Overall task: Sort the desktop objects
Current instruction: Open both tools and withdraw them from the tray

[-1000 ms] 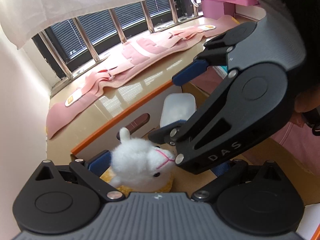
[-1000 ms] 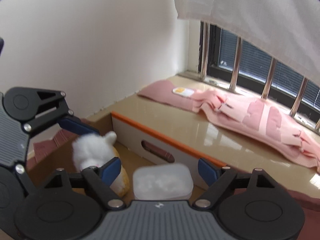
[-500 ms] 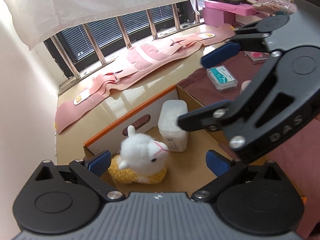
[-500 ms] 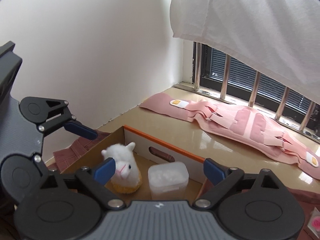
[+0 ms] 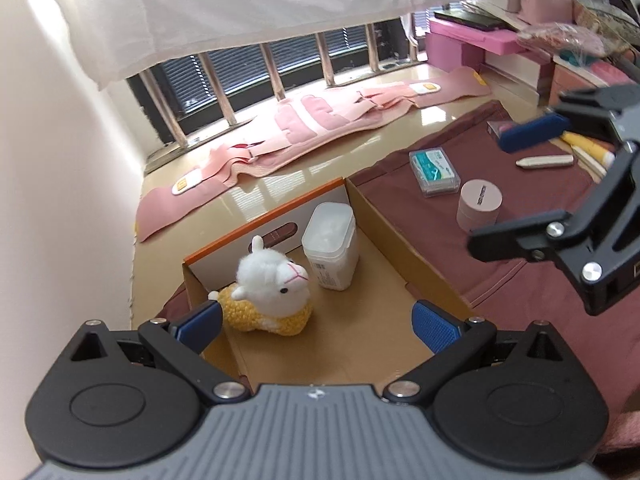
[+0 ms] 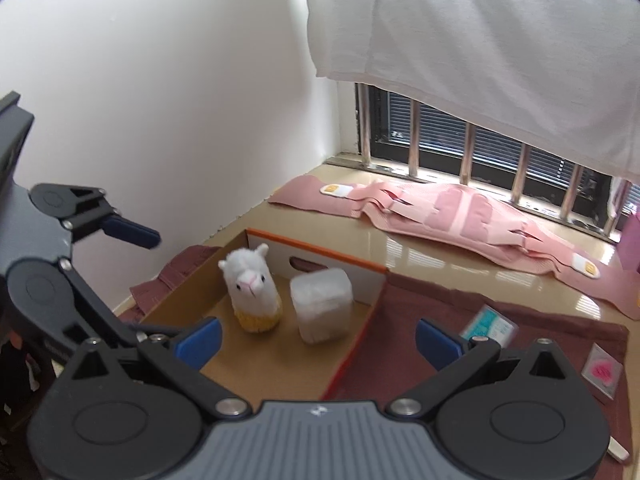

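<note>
Left wrist view: left tool (image 5: 316, 322) jaws wide apart, nothing between them, above an open cardboard box (image 5: 404, 246). Inside the box a plush alpaca (image 5: 272, 284), white head and yellow body, stands near the back left corner; a clear lidded plastic container (image 5: 330, 246) stands upright just beside it, against the back wall with the handle slot. Right of the box a maroon cloth (image 5: 520, 280) covers the worktop, and on it lie a teal-labelled clear case (image 5: 434, 168), a round pink jar (image 5: 480, 205) near that case, a white pen-like stick (image 5: 546, 161) and a yellow tube (image 5: 586, 148) farther right. Right tool (image 5: 516, 184) enters from the right edge over the cloth, jaws spread, empty. A pink padded belt (image 5: 304, 128) lies along the sill below the barred window. Right wrist view: right tool (image 6: 316, 338) fully spread, nothing held, above the box's right wall (image 6: 352, 346). Alpaca (image 6: 252, 290) and container (image 6: 322, 306) side by side in the box, slightly apart. Left tool (image 6: 100, 240) visible at the left edge, jaws apart, empty. On the cloth (image 6: 420, 320) to the right: the teal case (image 6: 490, 328), blurred, and a clear packet with a pink shape (image 6: 602, 370). Pink belt (image 6: 452, 212) along the sill, white curtain (image 6: 480, 48) above.
</note>
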Tool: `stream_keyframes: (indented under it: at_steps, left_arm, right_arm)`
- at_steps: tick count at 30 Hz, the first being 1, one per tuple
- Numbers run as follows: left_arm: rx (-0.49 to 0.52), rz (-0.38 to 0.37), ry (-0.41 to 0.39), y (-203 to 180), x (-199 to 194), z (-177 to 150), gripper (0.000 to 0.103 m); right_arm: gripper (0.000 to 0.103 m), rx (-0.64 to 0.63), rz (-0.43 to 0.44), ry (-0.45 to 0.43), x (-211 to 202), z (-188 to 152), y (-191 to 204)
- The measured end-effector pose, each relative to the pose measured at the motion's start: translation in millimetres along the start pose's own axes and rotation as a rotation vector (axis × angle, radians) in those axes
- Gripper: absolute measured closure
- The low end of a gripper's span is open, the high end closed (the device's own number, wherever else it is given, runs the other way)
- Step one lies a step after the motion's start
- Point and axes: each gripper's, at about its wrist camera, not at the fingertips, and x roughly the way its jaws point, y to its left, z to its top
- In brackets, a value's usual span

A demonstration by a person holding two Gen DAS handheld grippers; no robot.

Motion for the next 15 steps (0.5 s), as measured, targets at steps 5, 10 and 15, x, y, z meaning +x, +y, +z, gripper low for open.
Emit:
stream_keyframes:
  at_steps: [5,10,15]
  left_arm:
    - [-0.043,0.029,-0.010,-33.0,-21.4,10.1,0.000]
    - [-0.105,0.010,-0.006,-77.5,-35.3,24.6,0.000]
    - [-0.187,-0.024,0.014,-120.0,-42.4,34.5,0.000]
  right_arm:
    - [0.000,0.019,-0.013,0.020,-34.1,-18.1,-21.8]
    - [0.000,0.039,-0.040,0.026,-72.7,-35.3,-49.9]
    - [0.000,0.073,-0.057,0.034,-106.3,-52.9,-78.9]
